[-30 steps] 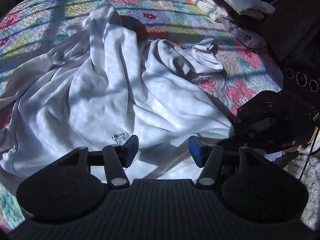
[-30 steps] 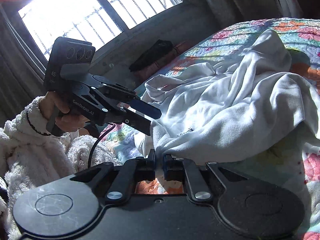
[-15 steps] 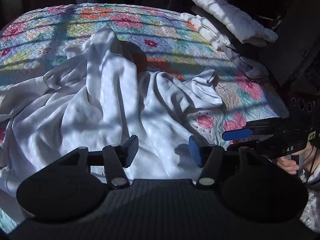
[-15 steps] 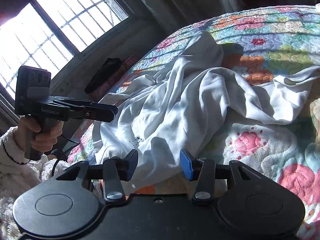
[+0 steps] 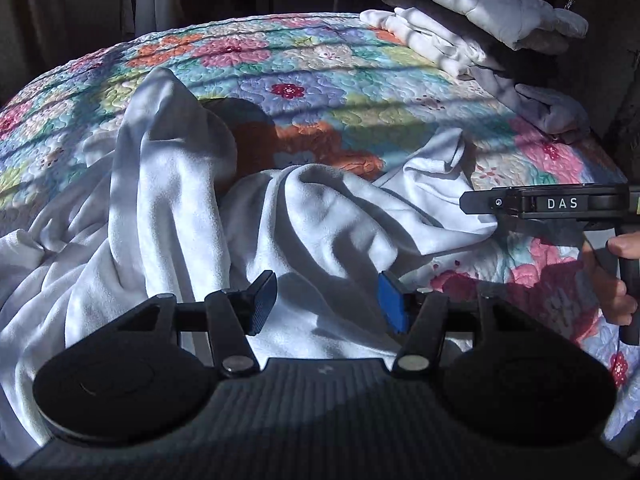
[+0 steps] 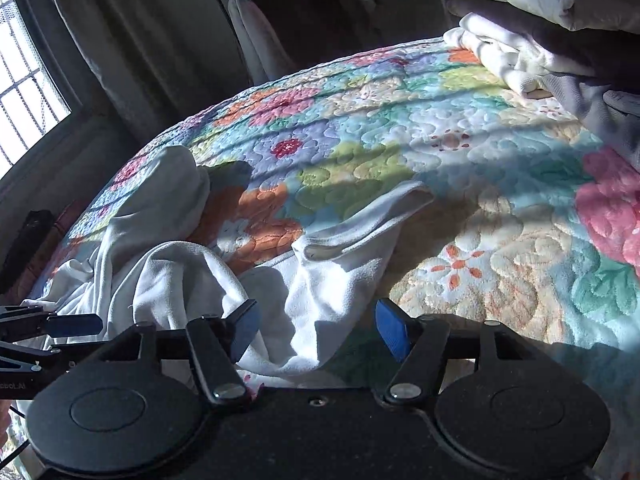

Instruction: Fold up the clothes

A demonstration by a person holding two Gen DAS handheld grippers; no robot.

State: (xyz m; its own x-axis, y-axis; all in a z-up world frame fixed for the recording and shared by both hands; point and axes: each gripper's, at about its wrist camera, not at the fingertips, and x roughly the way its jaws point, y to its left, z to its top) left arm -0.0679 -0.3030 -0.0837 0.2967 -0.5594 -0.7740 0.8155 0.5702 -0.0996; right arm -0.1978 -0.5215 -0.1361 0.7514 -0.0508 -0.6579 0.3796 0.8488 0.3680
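— Where's the white garment (image 5: 168,208)?

— Crumpled on the flowered quilt (image 5: 320,68) of the bed, bunched in folds, one sleeve end (image 6: 360,224) trailing out flat onto the quilt toward the stack of folded white bedding (image 5: 480,12), which sits well apart at the quilt's far edge.

— And the left hand-held gripper (image 5: 326,300)?

— Jaws spread wide, holding nothing. It hangs just above the garment's near folds; cloth fills the gap seen between the blue pads, though I can't tell if they touch it.

— The right hand-held gripper (image 6: 316,328)?

— Also wide open and empty — poised over the garment's edge beside that sleeve, with fabric under the left pad and bare quilt under the right.

— How is it held?

— From the left wrist view its black body (image 5: 548,202) lies level, nose at the garment's right-hand fold, and a hand (image 5: 618,276) grips the handle below.
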